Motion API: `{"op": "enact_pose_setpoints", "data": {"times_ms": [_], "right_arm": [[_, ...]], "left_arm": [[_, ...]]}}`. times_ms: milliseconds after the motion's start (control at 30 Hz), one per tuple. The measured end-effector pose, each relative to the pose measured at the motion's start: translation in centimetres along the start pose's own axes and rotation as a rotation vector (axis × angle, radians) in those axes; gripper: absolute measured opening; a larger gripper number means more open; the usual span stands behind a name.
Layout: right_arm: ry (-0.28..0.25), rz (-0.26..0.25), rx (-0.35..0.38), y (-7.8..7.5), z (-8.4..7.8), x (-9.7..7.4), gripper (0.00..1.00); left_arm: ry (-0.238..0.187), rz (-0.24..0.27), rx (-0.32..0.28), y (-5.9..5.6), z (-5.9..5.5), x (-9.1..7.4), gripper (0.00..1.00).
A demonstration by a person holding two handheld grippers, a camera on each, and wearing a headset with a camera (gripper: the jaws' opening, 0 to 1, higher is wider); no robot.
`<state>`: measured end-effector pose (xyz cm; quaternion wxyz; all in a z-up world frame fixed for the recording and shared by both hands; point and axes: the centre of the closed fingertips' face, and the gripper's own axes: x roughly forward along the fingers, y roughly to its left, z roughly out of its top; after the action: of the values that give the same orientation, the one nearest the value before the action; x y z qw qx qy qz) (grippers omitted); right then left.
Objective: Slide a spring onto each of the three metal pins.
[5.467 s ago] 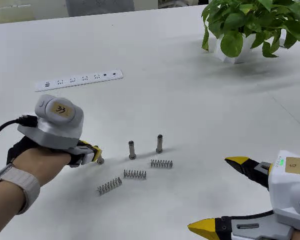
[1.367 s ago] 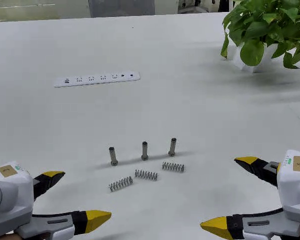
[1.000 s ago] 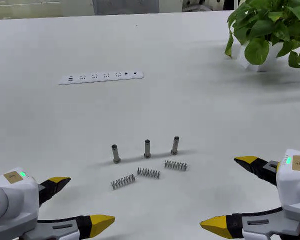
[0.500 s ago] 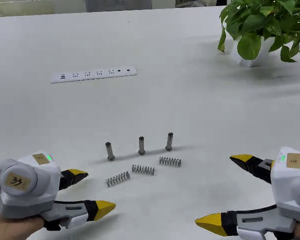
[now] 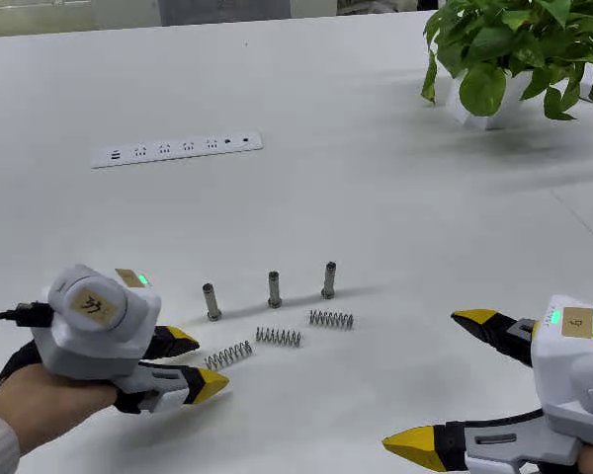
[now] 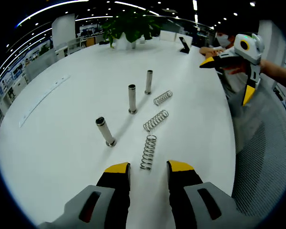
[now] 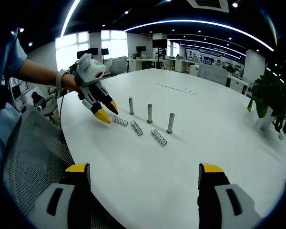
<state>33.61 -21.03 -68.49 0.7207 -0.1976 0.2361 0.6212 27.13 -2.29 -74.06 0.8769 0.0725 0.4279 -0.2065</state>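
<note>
On the white surface [image 5: 395, 197], three metal pins stand upright in a short row. The middle pin [image 5: 274, 289] is taken as reference. The left pin [image 5: 211, 301] and right pin [image 5: 328, 279] flank it, each a little apart from it. All three shafts are bare.

Three springs lie flat on the person's side of the middle pin. The middle spring [image 5: 278, 337] lies just before it, the right spring [image 5: 331, 319] off to its near right, and the left spring [image 5: 227, 355] off to its near left, lying at an angle. No spring touches a pin or another spring.

Near left of the middle pin is the left hand-held gripper [image 5: 206, 363], low over the surface, gripped by a hand [image 5: 40, 405]. Its jaws are slightly parted, yellow tips aimed at the left spring. From the left gripper view, that spring's near end lies just ahead of the gap, not between the jaws. It holds nothing.

Well to the near right of the middle pin is the right hand-held gripper [image 5: 422, 382], jaws spread wide and holding nothing.

Far beyond the middle pin lie a power strip [image 5: 176, 150] to the left and a potted plant [image 5: 514, 49] to the right.
</note>
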Motion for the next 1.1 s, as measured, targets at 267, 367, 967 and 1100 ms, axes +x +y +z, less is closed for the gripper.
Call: {"op": "enact_pose_setpoints", "data": {"times_ms": [267, 367, 967, 1100], "right_arm": [[0.01, -0.004, -0.003, -0.2, -0.5, -0.1, 0.95], [0.009, -0.006, -0.002, -0.3, -0.6, -0.2, 0.95], [0.006, 0.001, -0.001, 0.1, -0.3, 0.0, 0.95], [0.007, 0.002, 0.0, 0.2, -0.4, 0.1, 0.95]], "left_arm": [[0.065, -0.013, 0.003, 0.0, 0.2, 1.1, 0.27], [0.087, -0.025, 0.021, 0.0, -0.2, 1.3, 0.27], [0.086, 0.03, 0.113, 0.0, -0.4, 1.3, 0.16], [0.071, 0.042, 0.087, 0.3, -0.3, 1.3, 0.13]]}}
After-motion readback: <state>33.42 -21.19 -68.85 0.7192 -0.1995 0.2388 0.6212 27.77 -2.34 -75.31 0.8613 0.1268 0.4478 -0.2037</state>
